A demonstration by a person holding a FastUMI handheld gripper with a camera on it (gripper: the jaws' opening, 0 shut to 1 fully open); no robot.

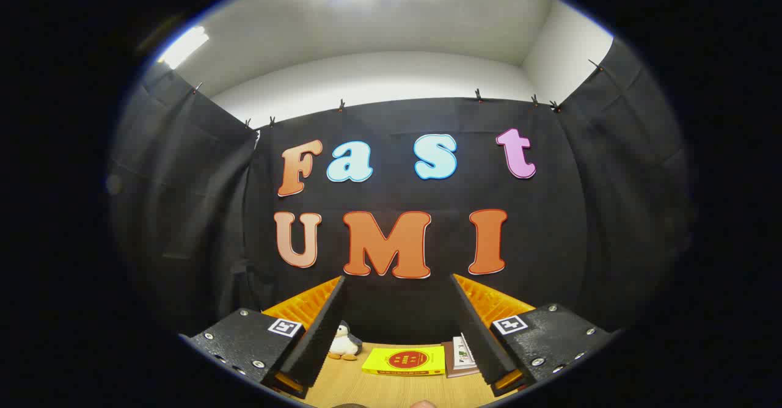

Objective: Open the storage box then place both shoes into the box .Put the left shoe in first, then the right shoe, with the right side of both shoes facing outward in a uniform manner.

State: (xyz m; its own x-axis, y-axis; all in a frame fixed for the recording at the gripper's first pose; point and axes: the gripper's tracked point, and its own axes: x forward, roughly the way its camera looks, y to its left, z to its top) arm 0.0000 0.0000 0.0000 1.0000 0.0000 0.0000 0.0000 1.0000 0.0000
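My gripper (397,335) is held high and looks level at the booth's black cloth wall. Its two fingers (317,341) stand wide apart, with black ribbed pads and orange backs, and nothing lies between them. Beyond them, a strip of the wooden table (397,389) shows below. At the lowest part of the table strip, two small rounded shapes peek in, too cut off to identify.
At the table's far edge, against the wall, a small white plush toy (343,342) sits just ahead of the left finger. A yellow book (405,360) lies flat in the middle. A stack of books or leaflets (462,357) lies beside the right finger.
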